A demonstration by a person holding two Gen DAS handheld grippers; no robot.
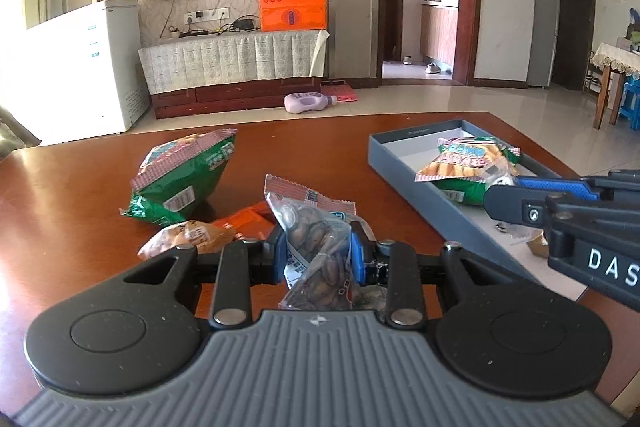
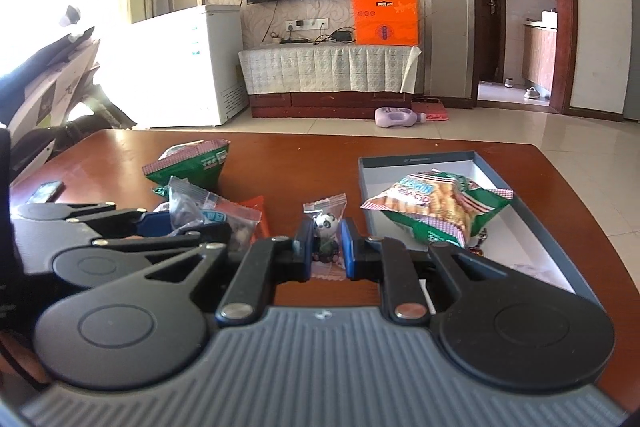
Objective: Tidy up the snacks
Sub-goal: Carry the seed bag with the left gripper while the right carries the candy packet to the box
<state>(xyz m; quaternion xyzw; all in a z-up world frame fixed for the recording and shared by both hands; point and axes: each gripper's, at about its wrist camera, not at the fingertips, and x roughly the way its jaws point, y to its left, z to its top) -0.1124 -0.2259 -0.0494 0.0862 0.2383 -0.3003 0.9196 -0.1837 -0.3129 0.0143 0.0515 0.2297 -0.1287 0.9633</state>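
My left gripper (image 1: 318,247) is shut on a clear packet of dark seeds (image 1: 316,239), which it holds above the brown table (image 1: 72,227). My right gripper (image 2: 325,239) is shut on a small panda-print candy packet (image 2: 326,223), left of a grey box (image 2: 416,159). A green cracker bag (image 2: 436,207) lies in the box; it also shows in the left wrist view (image 1: 464,163). A second green bag (image 1: 180,175), an orange packet (image 1: 248,219) and a tan snack (image 1: 188,235) lie on the table.
The right gripper's body (image 1: 560,223) reaches over the box's near end in the left wrist view. The table's far edge lies beyond the snacks. A TV cabinet (image 1: 232,63), a white freezer (image 1: 80,67) and a purple bottle (image 1: 308,102) on the floor stand behind.
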